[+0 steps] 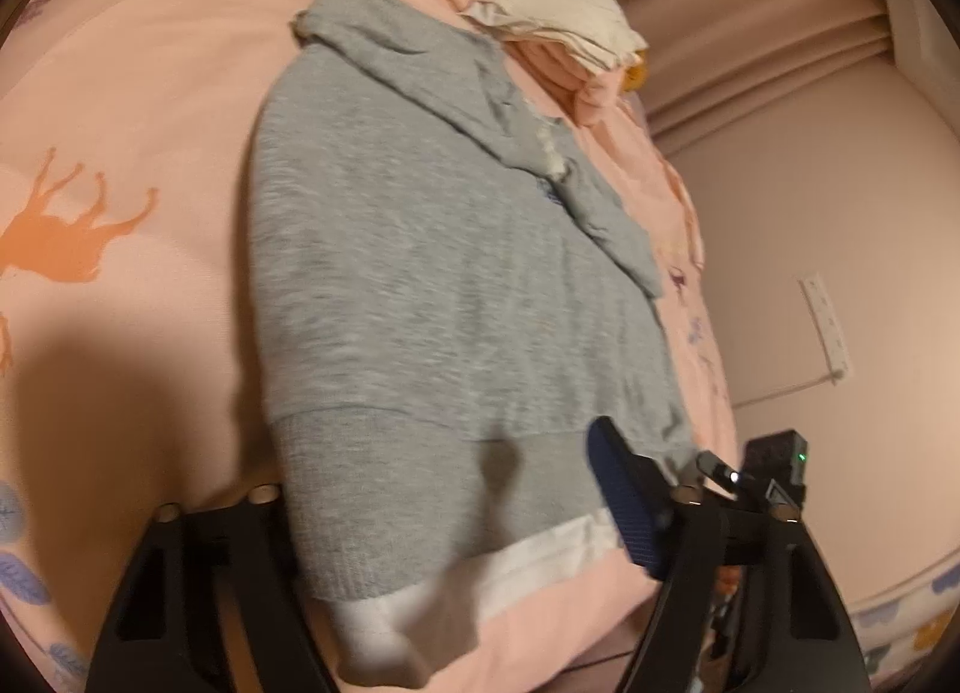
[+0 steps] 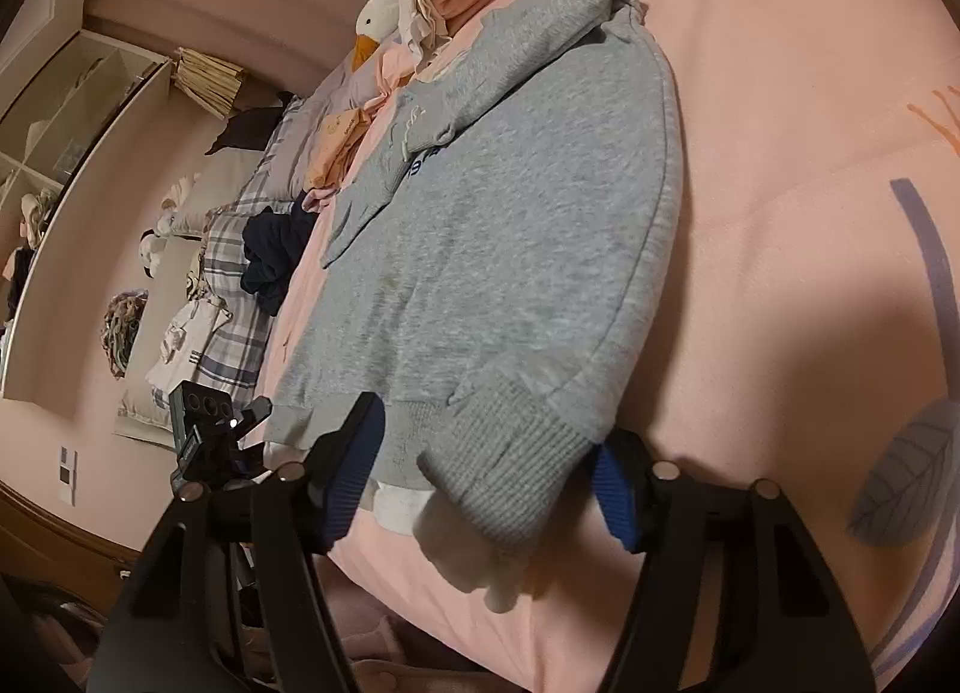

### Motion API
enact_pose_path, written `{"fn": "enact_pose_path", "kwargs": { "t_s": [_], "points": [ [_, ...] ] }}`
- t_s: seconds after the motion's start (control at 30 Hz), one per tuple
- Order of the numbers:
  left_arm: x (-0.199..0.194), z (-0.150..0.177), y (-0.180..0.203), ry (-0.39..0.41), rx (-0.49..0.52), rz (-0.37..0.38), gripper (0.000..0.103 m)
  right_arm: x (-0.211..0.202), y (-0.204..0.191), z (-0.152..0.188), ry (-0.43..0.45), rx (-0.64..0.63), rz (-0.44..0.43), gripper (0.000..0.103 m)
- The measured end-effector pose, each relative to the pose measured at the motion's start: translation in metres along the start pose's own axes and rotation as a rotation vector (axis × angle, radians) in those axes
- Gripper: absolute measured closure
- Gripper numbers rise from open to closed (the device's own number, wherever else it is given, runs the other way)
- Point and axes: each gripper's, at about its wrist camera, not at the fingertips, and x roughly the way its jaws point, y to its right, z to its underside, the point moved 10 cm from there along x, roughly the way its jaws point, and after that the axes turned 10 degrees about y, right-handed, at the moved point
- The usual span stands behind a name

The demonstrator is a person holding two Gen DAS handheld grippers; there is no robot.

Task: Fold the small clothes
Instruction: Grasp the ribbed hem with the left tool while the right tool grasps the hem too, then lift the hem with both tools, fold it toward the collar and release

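A small grey sweatshirt [image 1: 420, 273] with a ribbed hem and a white under-hem lies flat on the pink bedsheet [image 1: 138, 111], sleeves folded in over the body. It also shows in the right wrist view [image 2: 510, 225]. My left gripper [image 1: 450, 507] is open, its jaws wide apart around the ribbed hem [image 1: 432, 489], the left finger partly hidden under the cloth. My right gripper [image 2: 486, 471] is open, its blue-padded jaws straddling the hem corner [image 2: 510, 477] without pinching it.
A heap of cream and pink clothes [image 1: 552, 15] lies beyond the collar. A goose plush [image 2: 378, 27], dark clothes [image 2: 276, 255] and a plaid pillow [image 2: 234, 321] lie along the bed's left side. The bed edge [image 2: 420, 591] is just below the hem.
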Motion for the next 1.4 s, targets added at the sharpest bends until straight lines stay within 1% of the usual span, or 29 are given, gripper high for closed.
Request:
{"fn": "enact_pose_path", "kwargs": {
  "t_s": [0.03,0.1,0.13,0.2,0.27,0.33,0.37,0.4,0.47,0.63,0.87,1.1,1.23,1.4],
  "points": [
    [-0.001,0.0,-0.003,0.002,-0.011,-0.004,0.042,0.001,0.002,0.0,0.0,0.001,0.008,0.046],
    [-0.002,-0.003,-0.008,0.008,-0.038,-0.008,0.051,0.002,0.005,-0.002,0.006,0.01,0.017,0.053],
    [-0.002,-0.003,-0.01,0.01,-0.045,-0.009,0.054,0.003,0.006,-0.003,0.008,0.011,0.024,0.058],
    [-0.003,-0.003,-0.015,0.012,-0.05,-0.032,0.069,0.004,0.008,-0.003,0.013,0.006,0.029,0.062],
    [-0.003,-0.003,-0.019,0.011,-0.06,-0.046,0.075,0.004,0.007,-0.004,0.018,-0.011,0.04,0.066],
    [-0.004,-0.003,-0.02,0.01,-0.067,-0.045,0.077,0.004,0.007,-0.004,0.025,-0.034,0.051,0.071],
    [-0.005,-0.004,-0.018,0.01,-0.062,-0.046,0.083,0.005,0.006,-0.004,0.028,-0.042,0.052,0.074],
    [-0.006,-0.004,-0.016,0.011,-0.058,-0.04,0.085,0.005,0.003,-0.005,0.033,-0.054,0.048,0.076],
    [-0.007,-0.006,-0.009,0.019,-0.043,-0.028,0.086,0.003,-0.006,-0.007,0.05,-0.084,0.019,0.082],
    [-0.017,-0.021,0.012,0.057,-0.029,0.048,0.087,-0.002,-0.034,-0.018,0.11,-0.161,-0.051,0.084],
    [-0.02,-0.053,0.037,0.101,-0.029,0.135,0.089,-0.004,-0.057,-0.044,0.178,-0.163,-0.12,0.085],
    [-0.018,-0.09,0.056,0.145,-0.008,0.158,0.089,-0.005,-0.076,-0.08,0.24,-0.161,-0.165,0.085],
    [-0.015,-0.113,0.061,0.171,-0.013,0.171,0.089,-0.003,-0.084,-0.104,0.273,-0.169,-0.174,0.085],
    [-0.006,-0.138,0.067,0.189,0.005,0.162,0.089,0.005,-0.091,-0.13,0.302,-0.181,-0.175,0.085]
  ]
}}
